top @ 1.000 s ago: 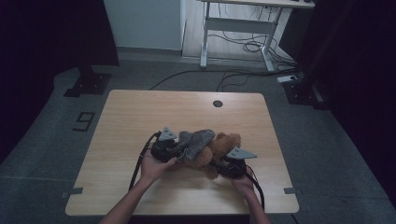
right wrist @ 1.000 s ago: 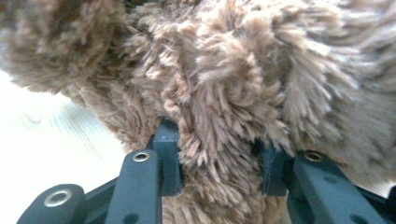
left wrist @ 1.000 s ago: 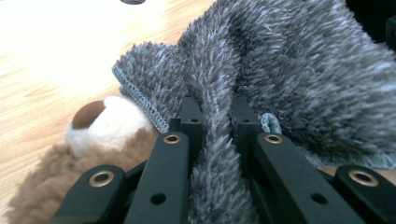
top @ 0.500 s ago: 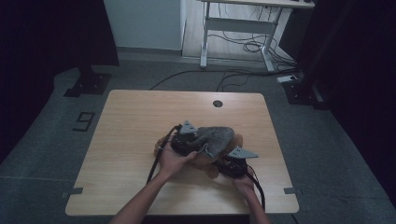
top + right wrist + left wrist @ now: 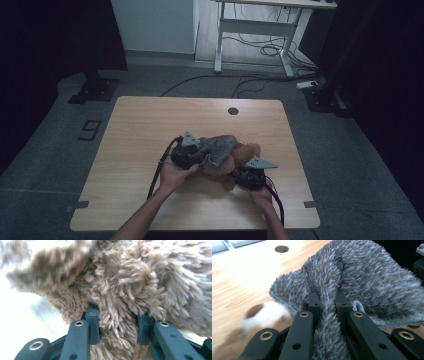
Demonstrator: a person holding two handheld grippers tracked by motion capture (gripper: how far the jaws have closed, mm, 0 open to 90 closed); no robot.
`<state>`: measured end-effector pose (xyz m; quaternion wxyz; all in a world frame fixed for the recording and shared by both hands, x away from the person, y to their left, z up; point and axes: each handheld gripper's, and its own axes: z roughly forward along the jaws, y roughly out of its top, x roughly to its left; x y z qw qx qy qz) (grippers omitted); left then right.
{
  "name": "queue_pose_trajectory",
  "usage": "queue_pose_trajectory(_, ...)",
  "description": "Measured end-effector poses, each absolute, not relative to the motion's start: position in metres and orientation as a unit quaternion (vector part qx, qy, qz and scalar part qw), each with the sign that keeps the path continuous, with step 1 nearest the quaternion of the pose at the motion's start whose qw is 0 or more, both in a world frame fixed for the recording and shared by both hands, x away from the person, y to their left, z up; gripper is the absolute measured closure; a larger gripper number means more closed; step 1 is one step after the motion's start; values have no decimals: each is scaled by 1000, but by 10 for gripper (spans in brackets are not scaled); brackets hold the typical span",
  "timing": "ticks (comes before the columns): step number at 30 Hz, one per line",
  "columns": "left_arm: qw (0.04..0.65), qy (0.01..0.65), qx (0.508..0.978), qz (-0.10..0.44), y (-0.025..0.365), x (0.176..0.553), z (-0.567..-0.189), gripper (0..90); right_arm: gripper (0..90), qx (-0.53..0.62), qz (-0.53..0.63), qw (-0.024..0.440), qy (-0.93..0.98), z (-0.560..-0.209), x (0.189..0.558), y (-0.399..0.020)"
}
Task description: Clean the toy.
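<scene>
While we scan from the left side of the table (image 5: pixel 125 130), the first thing met is the left gripper (image 5: pixel 200 159), just left of the pile at mid-table. Its jaws are nearly closed and pinch a ridge of the grey fleece cloth (image 5: pixel 362 282); in the left gripper view the fold runs straight up between the two black fingers (image 5: pixel 315 302).

Change since a second ago: we carried that gripper rightward and up, dragging the cloth with it. Earlier the cloth lay to the left of the toy. Now it drapes over the top of the brown plush toy (image 5: pixel 240 157) and hides most of it. Our read: the covering step is mostly done, with the toy's right end still bare.

Centre: toy and cloth sit together in the middle of the table, nearer our edge than the cable hole (image 5: pixel 233 110). The cloth touches the toy from above.

Right: the right gripper (image 5: pixel 245 174) is at the toy's right flank. Its jaws have just been closing, and in the right gripper view a tuft of brown fur (image 5: pixel 117 315) sits squeezed between them, so it has hold of the toy at a moderate gap. That hand has not shifted; it anchors the toy while the left pulls.

Likely next: pull the cloth across the bare end, then let go.
</scene>
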<state>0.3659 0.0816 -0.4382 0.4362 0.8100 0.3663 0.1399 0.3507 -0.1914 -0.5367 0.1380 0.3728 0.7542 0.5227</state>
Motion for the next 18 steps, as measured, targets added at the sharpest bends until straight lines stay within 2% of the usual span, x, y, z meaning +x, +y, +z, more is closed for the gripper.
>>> queue_pose_trajectory(8,457,386,793,117,112,363,-444,791,632,366,518,149,759,-535,349,-186)
queue_pose_trajectory(18,460,391,782,154,141,345,-438,790,633,369,519,145,757,-536,350,-188)
